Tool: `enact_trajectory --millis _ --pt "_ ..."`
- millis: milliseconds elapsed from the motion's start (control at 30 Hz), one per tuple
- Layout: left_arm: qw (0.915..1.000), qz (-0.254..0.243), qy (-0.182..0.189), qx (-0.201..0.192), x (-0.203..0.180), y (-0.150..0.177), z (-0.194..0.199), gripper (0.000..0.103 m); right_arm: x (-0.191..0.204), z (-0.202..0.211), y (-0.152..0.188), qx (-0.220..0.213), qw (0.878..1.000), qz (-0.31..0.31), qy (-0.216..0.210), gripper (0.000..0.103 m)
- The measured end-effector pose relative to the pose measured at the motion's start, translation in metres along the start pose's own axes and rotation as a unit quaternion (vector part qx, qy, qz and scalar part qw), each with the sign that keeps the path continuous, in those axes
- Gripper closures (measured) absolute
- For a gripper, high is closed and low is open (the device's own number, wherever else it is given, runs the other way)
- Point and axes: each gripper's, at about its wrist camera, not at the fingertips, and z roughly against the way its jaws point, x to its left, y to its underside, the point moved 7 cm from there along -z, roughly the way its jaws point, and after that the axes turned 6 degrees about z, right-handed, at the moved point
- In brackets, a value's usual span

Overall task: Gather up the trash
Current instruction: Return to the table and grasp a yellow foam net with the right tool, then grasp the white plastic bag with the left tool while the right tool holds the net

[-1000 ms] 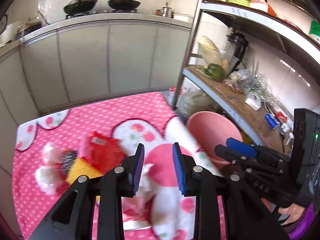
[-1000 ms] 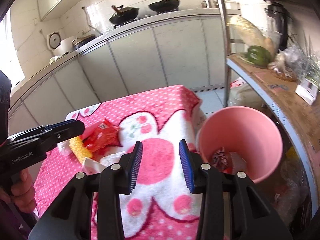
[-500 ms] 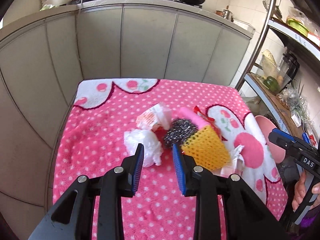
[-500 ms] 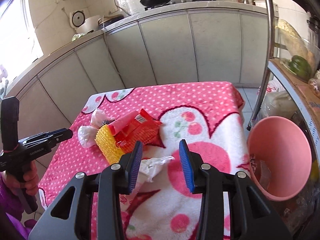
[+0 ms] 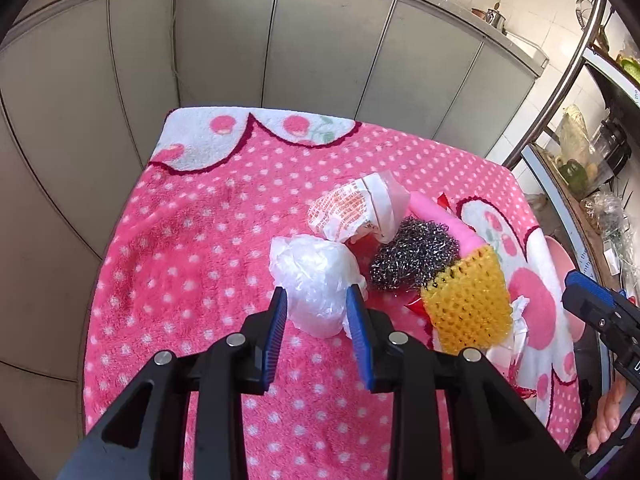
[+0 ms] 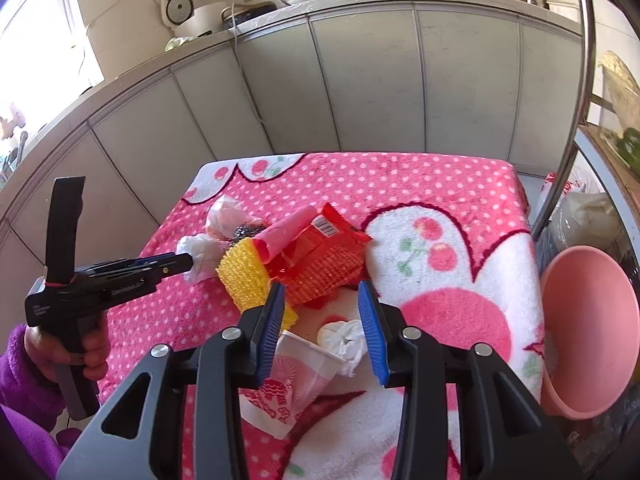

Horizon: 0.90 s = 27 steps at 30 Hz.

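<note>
The left claw (image 5: pixel 316 316) stood apart around a crumpled white plastic bag (image 5: pixel 316 280) on the pink-clothed counter (image 5: pixel 192 264), its pads beside the bag without squeezing it. The right claw (image 6: pixel 322 312) was also apart and empty above a tipped paper cup (image 6: pixel 296 380) with a white tissue (image 6: pixel 344 336) at its mouth. Beyond lay a steel scourer (image 5: pixel 412 252), yellow mesh (image 5: pixel 468 300) and a red wrapper (image 6: pixel 320 256). The pink bin (image 6: pixel 588 336) stood beside the counter, its contents unclear.
</note>
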Motion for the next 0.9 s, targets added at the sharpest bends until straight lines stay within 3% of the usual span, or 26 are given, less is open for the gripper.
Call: enact_trajectory --millis 233,467,567,633,767,900 --pt "0.9999 -0.002 0.001 -0.01 0.009 0.003 0.0 0.071 0.034 -0.028 -0.004 0.032 0.998 0.031 -0.039 0.064" --pt "0.9996 -0.018 0.011 -0.021 0.008 0.006 0.007 0.094 0.051 -0.051 -0.002 0.049 0.996 0.072 -0.03 0.064" --pt "0.9994 -0.021 0.014 -0.025 0.007 0.008 0.01 0.096 0.05 -0.055 0.0 0.055 0.995 0.074 -0.026 0.065" --pt "0.9991 -0.023 0.016 -0.031 0.006 0.008 0.014 0.098 0.051 -0.054 0.002 0.058 0.995 0.07 -0.036 0.082" --pt "0.9988 -0.023 0.019 -0.04 0.007 0.008 0.024 0.099 0.054 -0.047 0.002 0.053 0.995 0.071 -0.044 0.091" --pt "0.9983 -0.02 0.023 -0.05 0.008 0.006 0.035 0.099 0.058 -0.036 0.001 0.041 0.995 0.069 -0.054 0.092"
